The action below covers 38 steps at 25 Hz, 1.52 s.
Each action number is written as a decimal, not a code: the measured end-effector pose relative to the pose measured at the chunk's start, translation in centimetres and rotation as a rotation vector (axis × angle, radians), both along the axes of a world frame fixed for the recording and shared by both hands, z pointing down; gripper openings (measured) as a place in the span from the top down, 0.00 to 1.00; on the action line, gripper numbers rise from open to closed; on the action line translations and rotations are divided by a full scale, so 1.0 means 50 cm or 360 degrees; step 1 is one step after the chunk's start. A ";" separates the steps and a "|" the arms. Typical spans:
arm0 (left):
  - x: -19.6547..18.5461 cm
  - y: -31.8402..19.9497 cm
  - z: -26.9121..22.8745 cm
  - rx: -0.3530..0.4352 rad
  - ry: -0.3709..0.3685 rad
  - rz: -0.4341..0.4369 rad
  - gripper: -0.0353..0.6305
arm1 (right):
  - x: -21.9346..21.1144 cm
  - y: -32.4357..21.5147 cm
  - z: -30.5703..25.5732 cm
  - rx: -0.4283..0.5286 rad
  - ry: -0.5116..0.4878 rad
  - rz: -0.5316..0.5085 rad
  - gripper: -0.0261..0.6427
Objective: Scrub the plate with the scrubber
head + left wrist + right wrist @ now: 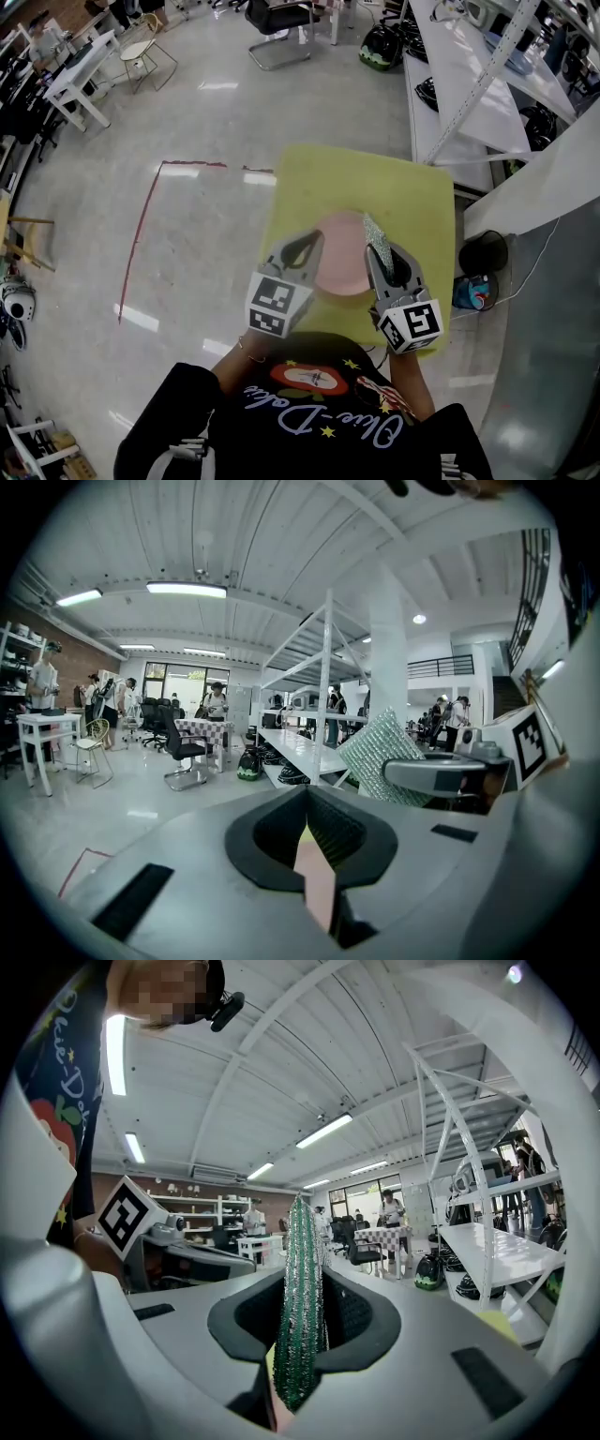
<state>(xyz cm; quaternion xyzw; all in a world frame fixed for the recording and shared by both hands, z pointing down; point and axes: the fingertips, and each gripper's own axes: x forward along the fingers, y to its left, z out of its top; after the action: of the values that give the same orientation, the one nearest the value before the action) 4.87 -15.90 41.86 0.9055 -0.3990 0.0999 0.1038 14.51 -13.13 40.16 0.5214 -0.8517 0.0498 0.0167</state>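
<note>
A pink plate (339, 255) is over the yellow table (309, 183), held by its left rim. My left gripper (312, 242) is shut on that rim. In the left gripper view the plate (315, 878) shows edge-on as a pink strip between the closed jaws of that gripper (307, 806). My right gripper (377, 247) is shut on a green, glittery scrubber (376, 234) at the plate's right edge. In the right gripper view the scrubber (302, 1279) stands upright between the jaws of that gripper (302, 1290). I cannot tell whether it touches the plate.
White shelving (469, 84) runs along the right, with a black bin (483, 251) and a blue object (472, 292) on the floor beside the table. Red tape (141, 234) marks the floor on the left. Chairs and desks stand far back.
</note>
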 end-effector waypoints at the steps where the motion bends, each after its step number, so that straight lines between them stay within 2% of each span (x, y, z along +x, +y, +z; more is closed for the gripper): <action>1: -0.001 0.000 0.000 -0.0001 -0.0002 0.0000 0.94 | -0.001 0.000 -0.001 0.0000 0.0000 0.0000 0.86; 22: -0.003 0.002 -0.008 0.0000 0.0017 0.0005 0.94 | -0.005 0.005 -0.008 0.0020 0.0016 0.0000 0.86; 34: 0.007 0.007 -0.019 0.0018 0.0037 0.0010 0.94 | 0.007 0.009 -0.020 0.0041 -0.0073 0.0013 0.86; 38: -0.002 0.012 -0.020 0.0019 0.0038 0.0012 0.94 | -0.012 0.014 -0.018 0.0030 -0.0012 -0.0023 0.86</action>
<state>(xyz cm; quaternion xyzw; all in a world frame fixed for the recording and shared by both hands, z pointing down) 4.79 -15.28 40.87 0.9087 -0.3950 0.0872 0.1029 13.90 -12.44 39.26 0.5150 -0.8560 0.0437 0.0089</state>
